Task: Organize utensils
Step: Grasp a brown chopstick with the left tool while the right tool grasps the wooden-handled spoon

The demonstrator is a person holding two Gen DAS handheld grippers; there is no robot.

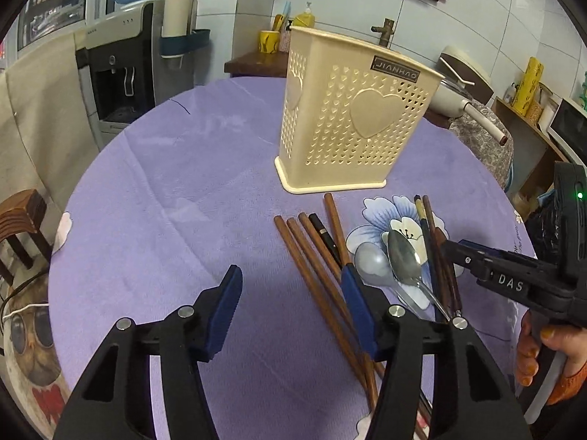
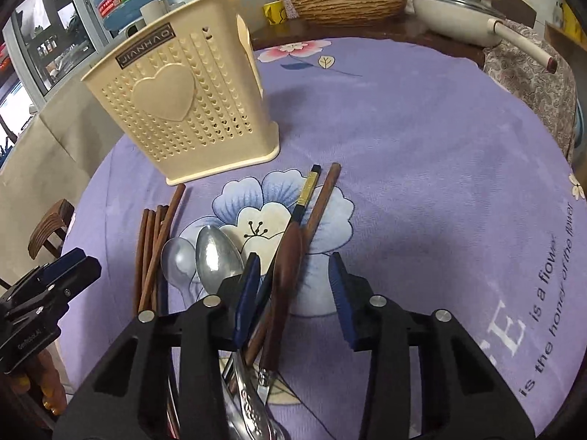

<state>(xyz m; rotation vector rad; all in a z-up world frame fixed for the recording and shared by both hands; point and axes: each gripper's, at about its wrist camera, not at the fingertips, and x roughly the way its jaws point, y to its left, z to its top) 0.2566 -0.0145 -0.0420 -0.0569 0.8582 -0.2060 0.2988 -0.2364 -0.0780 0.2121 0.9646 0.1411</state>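
Nearest you, your left gripper hangs with its jaws about half open and nothing between them. Its right pad sits just over the fanned brown chopsticks and the rest of the gap over bare cloth, so I judge it is lining up on that bundle. Your right gripper has its jaws narrower but not closed, straddling the dark wooden spoon and the stems beside it. The pads are not pressing yet — that reads as a pick about to be made.

The loose utensils lie together toward the surface's near edge on the purple cloth: the brown chopsticks at the left, then a pale spoon and a metal spoon side by side, then the black gold-banded chopstick. All point roughly at the holder, which suits an end-on lift.

Beyond them, near the middle of the surface, the cream perforated utensil holder stands upright — the place they belong, and apparently empty.
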